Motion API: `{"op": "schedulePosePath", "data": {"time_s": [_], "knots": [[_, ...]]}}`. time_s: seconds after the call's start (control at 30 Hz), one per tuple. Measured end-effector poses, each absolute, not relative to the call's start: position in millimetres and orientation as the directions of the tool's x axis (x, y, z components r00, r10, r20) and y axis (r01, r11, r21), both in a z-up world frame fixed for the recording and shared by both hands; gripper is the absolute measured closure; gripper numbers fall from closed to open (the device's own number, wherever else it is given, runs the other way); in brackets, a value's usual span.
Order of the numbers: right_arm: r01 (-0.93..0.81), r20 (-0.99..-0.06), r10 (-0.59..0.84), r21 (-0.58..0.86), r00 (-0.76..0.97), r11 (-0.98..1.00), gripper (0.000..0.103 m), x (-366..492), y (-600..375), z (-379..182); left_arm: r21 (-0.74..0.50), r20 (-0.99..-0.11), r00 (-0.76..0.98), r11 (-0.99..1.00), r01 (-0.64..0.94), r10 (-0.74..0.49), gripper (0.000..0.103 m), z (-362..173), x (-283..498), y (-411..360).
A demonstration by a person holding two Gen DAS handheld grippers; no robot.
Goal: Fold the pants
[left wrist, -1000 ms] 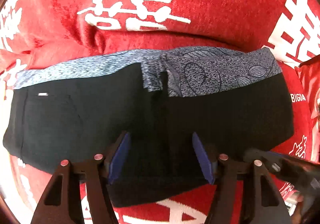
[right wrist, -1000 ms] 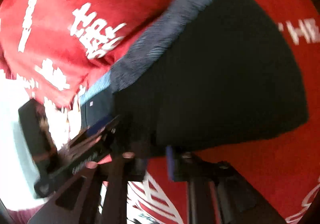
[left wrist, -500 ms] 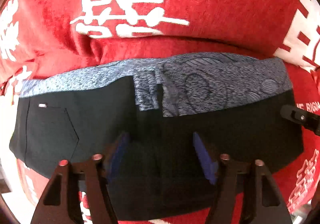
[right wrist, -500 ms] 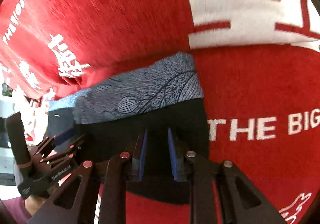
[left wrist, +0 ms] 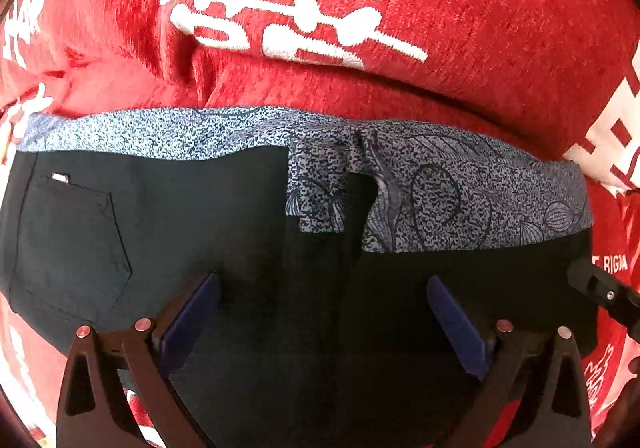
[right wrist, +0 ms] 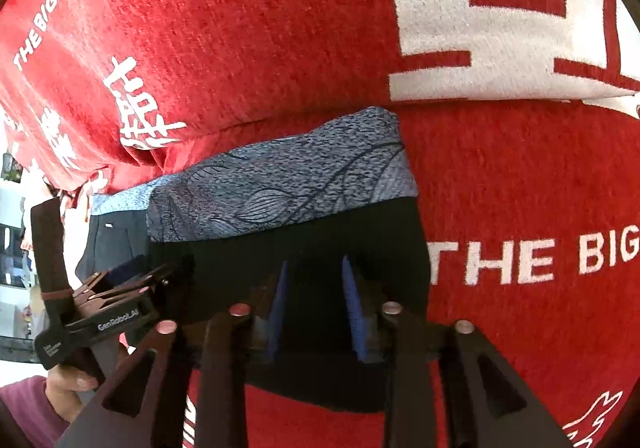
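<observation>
Change: left gripper (left wrist: 320, 312) jaws spreading wider than before, nothing pinched
Pants (left wrist: 240, 248): black, speckled grey waistband, lying folded on red blanket (left wrist: 480, 28)
Right gripper (right wrist: 314, 304): jaws opening narrowly, straddling black fabric

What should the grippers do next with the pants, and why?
Probably lift both away. The pants already lie folded flat on the red cloth, the left gripper is opening wide, and the right gripper is opening too.
</observation>
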State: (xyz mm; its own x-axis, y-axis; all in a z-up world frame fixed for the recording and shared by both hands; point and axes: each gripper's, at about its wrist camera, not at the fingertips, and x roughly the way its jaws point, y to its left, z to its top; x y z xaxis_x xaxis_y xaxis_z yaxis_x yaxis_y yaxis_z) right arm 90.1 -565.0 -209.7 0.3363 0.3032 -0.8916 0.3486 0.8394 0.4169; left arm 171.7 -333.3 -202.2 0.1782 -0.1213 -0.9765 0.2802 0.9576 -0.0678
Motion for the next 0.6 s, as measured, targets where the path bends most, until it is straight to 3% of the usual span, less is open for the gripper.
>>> {"op": "schedulePosePath", "data": {"time_s": [0.07, 0.13, 0.37, 0.6], "knots": [[0.331, -0.892, 0.308, 0.415, 0.332, 0.847, 0.046, 93.2, -557.8, -206.2, -0.03, -0.977, 0.191, 0.952, 0.303, -0.091, 0.0, -196.7, 167.3, -337.1], [0.305, -0.907, 0.29, 0.382, 0.307, 0.872, 0.038, 96.3, -545.5, -198.3, -0.014, -0.98, 0.184, 0.948, 0.319, -0.077, 0.0, -189.2, 163.0, -337.8], [0.264, -0.909, 0.307, 0.381, 0.282, 0.886, 0.038, 91.4, -505.1, -174.5, -0.007, -0.971, 0.226, 0.954, 0.301, -0.078, 0.0, -143.9, 153.2, -288.9], [0.151, -0.891, 0.351, 0.404, 0.289, 0.902, 0.038, 137.7, -441.5, -175.7, 0.051, -0.978, 0.209, 0.97, 0.237, 0.0, 0.0, -145.0, 152.5, -226.1]]}}
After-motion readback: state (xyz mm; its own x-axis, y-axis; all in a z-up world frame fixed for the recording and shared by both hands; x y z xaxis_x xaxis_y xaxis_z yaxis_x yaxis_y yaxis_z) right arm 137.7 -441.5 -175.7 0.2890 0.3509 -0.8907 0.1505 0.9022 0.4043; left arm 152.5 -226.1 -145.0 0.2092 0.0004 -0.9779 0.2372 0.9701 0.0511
